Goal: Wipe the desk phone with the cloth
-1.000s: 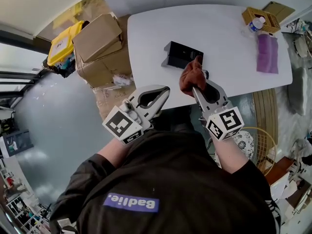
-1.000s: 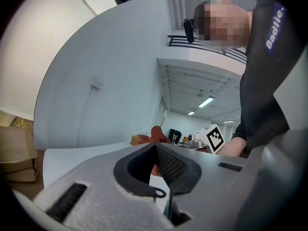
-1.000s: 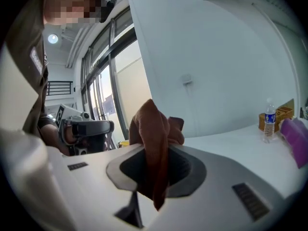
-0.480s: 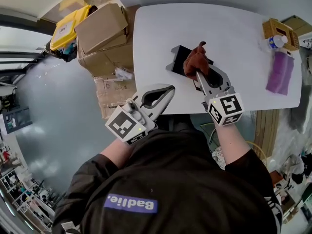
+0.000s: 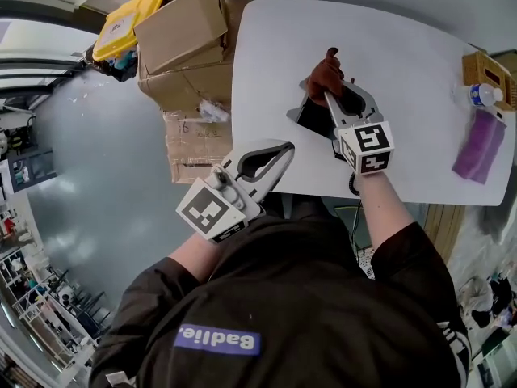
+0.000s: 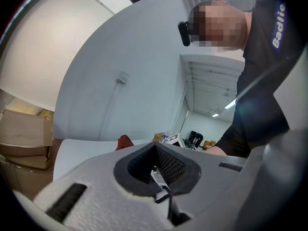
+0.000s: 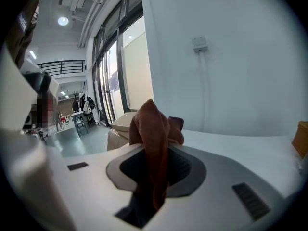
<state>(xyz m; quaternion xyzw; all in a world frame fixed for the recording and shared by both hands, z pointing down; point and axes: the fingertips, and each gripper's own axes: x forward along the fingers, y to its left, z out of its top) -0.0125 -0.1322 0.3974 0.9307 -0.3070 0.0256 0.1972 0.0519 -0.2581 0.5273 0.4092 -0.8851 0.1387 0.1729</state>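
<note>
- Cloth [image 5: 325, 73], rust-brown and bunched, is pinched between the jaws of the right gripper [image 5: 329, 95], its loose end sticking out past the tips.
- The bunch sits over the far end of the black phone [image 5: 311, 115], which lies on the white table [image 5: 420, 71] near its front edge. Whether the two actually touch cannot be told from above.
- The left gripper [image 5: 279, 147] hangs off the table's near edge with its jaws pressed together on nothing, apart from the phone.
- The step in hand looks like a wiping stroke at the phone's top, with most of the dark face uncovered.
- The next move likely calls for drawing the cloth back along the face toward the person, pressing lightly so the phone does not slide. The idle left gripper could steady it.
</note>
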